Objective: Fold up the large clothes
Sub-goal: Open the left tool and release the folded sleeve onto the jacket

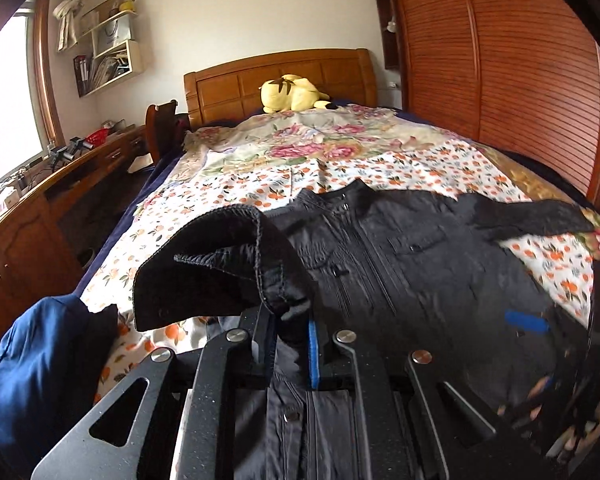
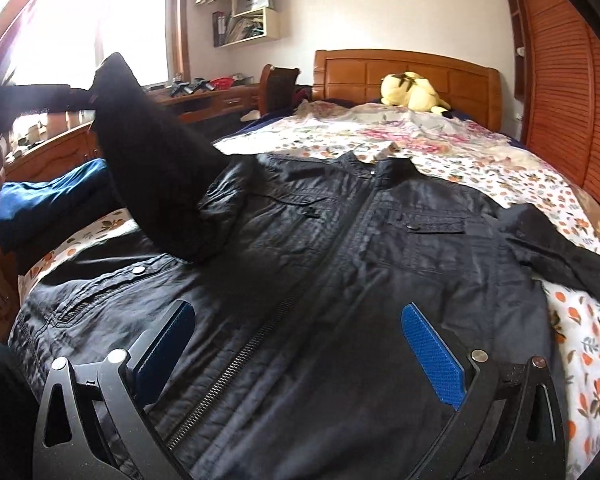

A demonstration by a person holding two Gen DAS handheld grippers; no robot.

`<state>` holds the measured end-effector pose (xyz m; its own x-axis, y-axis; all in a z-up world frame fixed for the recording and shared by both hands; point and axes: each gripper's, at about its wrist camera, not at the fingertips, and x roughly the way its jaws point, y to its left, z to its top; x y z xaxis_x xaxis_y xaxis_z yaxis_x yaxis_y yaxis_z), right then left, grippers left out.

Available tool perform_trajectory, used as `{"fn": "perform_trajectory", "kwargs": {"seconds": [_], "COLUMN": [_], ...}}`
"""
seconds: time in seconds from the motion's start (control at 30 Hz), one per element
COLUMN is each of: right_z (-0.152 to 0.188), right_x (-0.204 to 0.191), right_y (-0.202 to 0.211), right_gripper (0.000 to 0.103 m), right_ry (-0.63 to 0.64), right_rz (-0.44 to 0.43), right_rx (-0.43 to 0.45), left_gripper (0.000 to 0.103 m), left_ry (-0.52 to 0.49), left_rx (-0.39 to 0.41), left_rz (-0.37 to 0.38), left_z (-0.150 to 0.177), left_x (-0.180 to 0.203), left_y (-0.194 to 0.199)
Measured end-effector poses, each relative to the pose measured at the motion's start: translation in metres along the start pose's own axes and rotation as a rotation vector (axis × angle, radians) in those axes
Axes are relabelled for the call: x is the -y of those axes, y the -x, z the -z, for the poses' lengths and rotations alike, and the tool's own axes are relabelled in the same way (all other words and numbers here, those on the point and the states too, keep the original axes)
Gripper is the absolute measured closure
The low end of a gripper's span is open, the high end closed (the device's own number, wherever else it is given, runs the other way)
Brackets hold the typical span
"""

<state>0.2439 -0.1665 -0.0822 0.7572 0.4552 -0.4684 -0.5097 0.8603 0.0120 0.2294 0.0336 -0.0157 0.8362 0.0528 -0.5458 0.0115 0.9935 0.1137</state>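
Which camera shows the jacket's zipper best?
The right wrist view: the black jacket lies front-up and its zipper runs in plain sight from collar to hem. In the left wrist view, the zipper shows only partly, behind the lifted sleeve clamped by the left hand-held gripper.

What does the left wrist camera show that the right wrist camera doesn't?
Only the left view shows the left claw shut on the sleeve cuff up close. Only the right view shows the right claw open over the zipper, plus the sleeve raised from the side. Both show the black jacket, the bed and the yellow plush toy.
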Motion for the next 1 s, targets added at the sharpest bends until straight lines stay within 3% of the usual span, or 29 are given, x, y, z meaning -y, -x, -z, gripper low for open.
{"fn": "perform_trajectory", "kwargs": {"seconds": [0.1,0.17,0.23,0.33,0.37,0.57,0.73,1.0], "right_z": [0.005,0.007,0.007,0.006,0.005,0.002,-0.006,-0.035], "right_x": [-0.002,-0.006,-0.008,-0.012,-0.011,-0.015,-0.031,-0.099], "right_y": [0.0,-0.001,-0.002,-0.002,-0.004,-0.01,-0.008,-0.013], "right_gripper": [0.0,0.0,0.0,0.0,0.0,0.0,0.0,0.007], "right_ry": [-0.001,0.007,0.02,0.036,0.039,0.066,0.081,0.155], "right_rz": [0.013,0.02,0.029,0.045,0.047,0.077,0.043,-0.121], "right_rx": [-0.006,-0.014,-0.017,-0.026,-0.029,-0.06,-0.065,-0.065], "left_gripper": [0.083,0.062,0.054,0.027,0.023,0.023,0.023,0.023], "left_ry": [0.014,0.045,0.062,0.075,0.081,0.102,0.101,0.143], "left_rx": [-0.002,0.009,0.032,0.06,0.065,0.087,0.101,0.101], "left_rz": [0.023,0.059,0.058,0.055,0.053,0.01,-0.026,-0.05], "left_z": [0.014,0.028,0.042,0.06,0.065,0.084,0.097,0.116], "left_x": [-0.003,-0.009,-0.014,-0.021,-0.024,-0.042,-0.056,-0.093], "left_y": [0.002,0.01,0.019,0.026,0.027,0.032,0.039,0.053]}}
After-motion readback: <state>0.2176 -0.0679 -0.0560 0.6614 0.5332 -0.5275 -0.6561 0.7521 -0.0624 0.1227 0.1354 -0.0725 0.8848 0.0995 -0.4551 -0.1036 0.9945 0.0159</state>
